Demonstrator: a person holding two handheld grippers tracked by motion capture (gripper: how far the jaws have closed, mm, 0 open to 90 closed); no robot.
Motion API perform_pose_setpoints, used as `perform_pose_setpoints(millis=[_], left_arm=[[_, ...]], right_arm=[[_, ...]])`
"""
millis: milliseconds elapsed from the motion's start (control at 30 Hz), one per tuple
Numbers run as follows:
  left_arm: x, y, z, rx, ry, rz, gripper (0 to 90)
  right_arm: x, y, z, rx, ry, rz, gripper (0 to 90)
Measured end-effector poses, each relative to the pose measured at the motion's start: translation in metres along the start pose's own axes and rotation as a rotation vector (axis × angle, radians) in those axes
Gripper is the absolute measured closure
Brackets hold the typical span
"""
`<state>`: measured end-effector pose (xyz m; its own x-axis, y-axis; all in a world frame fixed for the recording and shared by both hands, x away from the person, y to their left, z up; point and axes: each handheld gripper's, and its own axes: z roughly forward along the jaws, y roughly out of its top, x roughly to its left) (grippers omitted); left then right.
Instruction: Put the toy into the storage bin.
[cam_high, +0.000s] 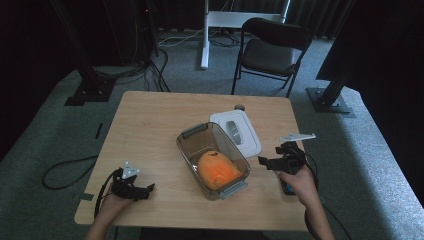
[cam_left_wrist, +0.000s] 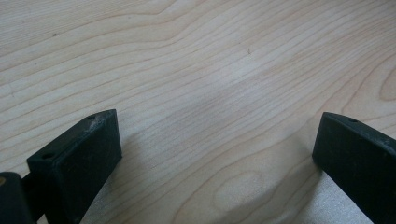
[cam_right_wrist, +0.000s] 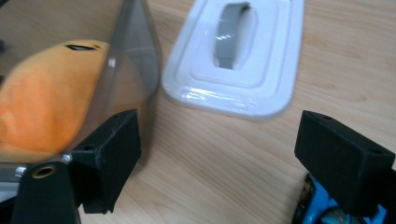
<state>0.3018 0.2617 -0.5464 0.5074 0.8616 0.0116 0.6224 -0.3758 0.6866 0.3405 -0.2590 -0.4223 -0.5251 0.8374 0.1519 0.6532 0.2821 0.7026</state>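
- On the wooden table (cam_high: 150, 120), seen from the high view, a clear container (cam_high: 212, 160) stood near the middle with an orange plush toy (cam_high: 218, 170) inside it. Its white lid (cam_high: 236, 131), with a grey handle, lay flat on the table just beyond it, to the right. The left gripper (cam_high: 132, 187) rested near the front left corner, well apart from the container; the right gripper (cam_high: 280, 161) was held just right of the container. A folding chair (cam_high: 270, 50) stood behind the table.
- In the left gripper view, both black jaws stood wide apart over bare wood grain, holding nothing.
- In the right gripper view, the jaws stood wide apart and empty. The container wall (cam_right_wrist: 130, 51) rose at left with the plush toy (cam_right_wrist: 42, 98) behind it; the lid (cam_right_wrist: 236, 56) lay ahead on the table.
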Motion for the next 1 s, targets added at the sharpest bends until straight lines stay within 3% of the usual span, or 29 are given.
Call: perform_pose_setpoints(millis=[433,1000], left_arm=[[0.000,0.000,0.000,-0.001,0.000,0.000,1.6],[0.000,0.000,0.000,-0.001,0.000,0.000,1.6]], right_arm=[[-0.025,-0.030,0.003,0.030,-0.108,0.073,13.8],[-0.054,-0.065,0.013,0.088,-0.211,0.166,13.7]])
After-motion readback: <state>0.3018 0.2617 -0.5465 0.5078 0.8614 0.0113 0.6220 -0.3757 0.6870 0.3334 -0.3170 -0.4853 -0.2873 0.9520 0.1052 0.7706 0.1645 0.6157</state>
